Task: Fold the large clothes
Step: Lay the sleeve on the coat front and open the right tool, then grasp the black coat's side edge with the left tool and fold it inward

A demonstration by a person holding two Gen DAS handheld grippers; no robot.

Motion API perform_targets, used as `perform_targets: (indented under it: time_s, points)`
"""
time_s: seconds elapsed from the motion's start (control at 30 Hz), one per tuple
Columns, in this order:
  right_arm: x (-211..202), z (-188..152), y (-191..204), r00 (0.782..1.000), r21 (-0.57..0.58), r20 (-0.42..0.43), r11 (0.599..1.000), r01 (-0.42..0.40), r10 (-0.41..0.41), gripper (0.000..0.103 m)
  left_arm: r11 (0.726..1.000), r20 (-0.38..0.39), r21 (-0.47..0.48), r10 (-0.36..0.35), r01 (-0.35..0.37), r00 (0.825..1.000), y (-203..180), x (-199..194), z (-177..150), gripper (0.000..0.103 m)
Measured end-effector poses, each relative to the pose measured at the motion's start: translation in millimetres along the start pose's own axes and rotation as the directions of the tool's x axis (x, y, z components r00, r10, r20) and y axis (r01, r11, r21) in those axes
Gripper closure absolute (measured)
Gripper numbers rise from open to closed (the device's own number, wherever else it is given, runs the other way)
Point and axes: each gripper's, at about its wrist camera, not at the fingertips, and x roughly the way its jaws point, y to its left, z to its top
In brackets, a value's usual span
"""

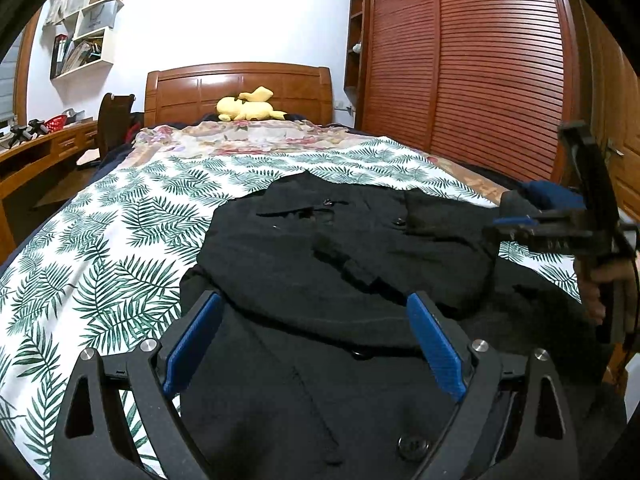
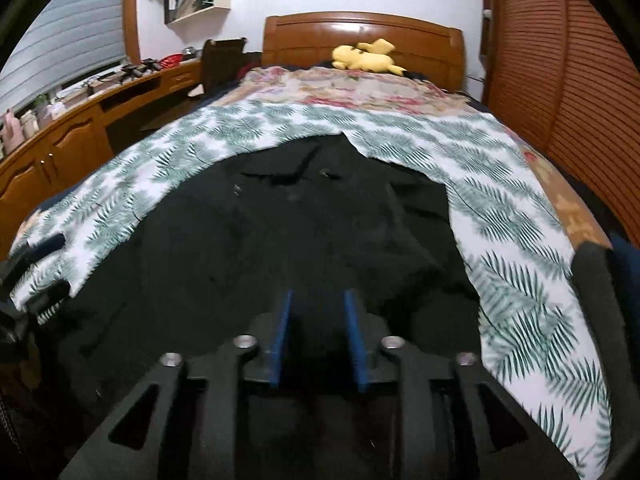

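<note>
A black buttoned coat (image 1: 340, 248) lies spread on the bed's leaf-print cover, with one side folded in over its middle. My left gripper (image 1: 314, 304) is open wide and empty, low over the coat's near hem. In the right wrist view the coat (image 2: 280, 232) fills the middle, and my right gripper (image 2: 318, 296) hovers over it with its blue pads a narrow gap apart and nothing between them. The right gripper also shows in the left wrist view (image 1: 520, 222) at the coat's right edge.
The leaf-print cover (image 1: 132, 216) lies over a floral sheet (image 1: 240, 140). A yellow plush toy (image 1: 248, 108) sits by the wooden headboard (image 1: 240, 88). A slatted wooden wardrobe (image 1: 480, 60) stands to the right, and a desk (image 2: 80, 120) with a chair to the left.
</note>
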Motion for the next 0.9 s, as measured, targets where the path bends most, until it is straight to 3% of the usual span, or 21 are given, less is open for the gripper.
perform_targets:
  time_s: [0.23,0.33,0.5,0.63,0.77,0.9]
  points:
    - [20,-25,2,0.996,0.017,-0.087,1.000,0.000,0.002,0.053,1.000,-0.028,0.006,-0.012,0.013,1.000,-7,8,-3,0.010]
    - [32,-35,9,0.992,-0.002,-0.122,1.000,-0.002,0.002,0.053,1.000,-0.052,0.006,-0.015,0.016,0.999,-9,13,-5,0.018]
    - [33,-35,10,0.995,0.036,-0.096,0.999,-0.035,0.039,0.051,1.000,-0.102,-0.007,-0.007,0.006,0.995,-11,22,-4,0.038]
    - [27,-34,13,0.995,0.029,-0.093,0.999,-0.042,0.044,0.050,0.999,-0.130,-0.009,0.035,-0.036,0.991,-16,34,7,0.044]
    - [19,-30,15,0.996,-0.008,-0.080,0.999,-0.043,0.042,0.050,1.000,-0.172,-0.025,0.009,-0.013,0.985,-22,53,23,0.051]
    - [6,-25,13,0.996,0.008,-0.048,0.997,-0.075,0.076,0.050,1.000,-0.211,0.001,0.005,-0.005,0.977,-35,75,43,0.052]
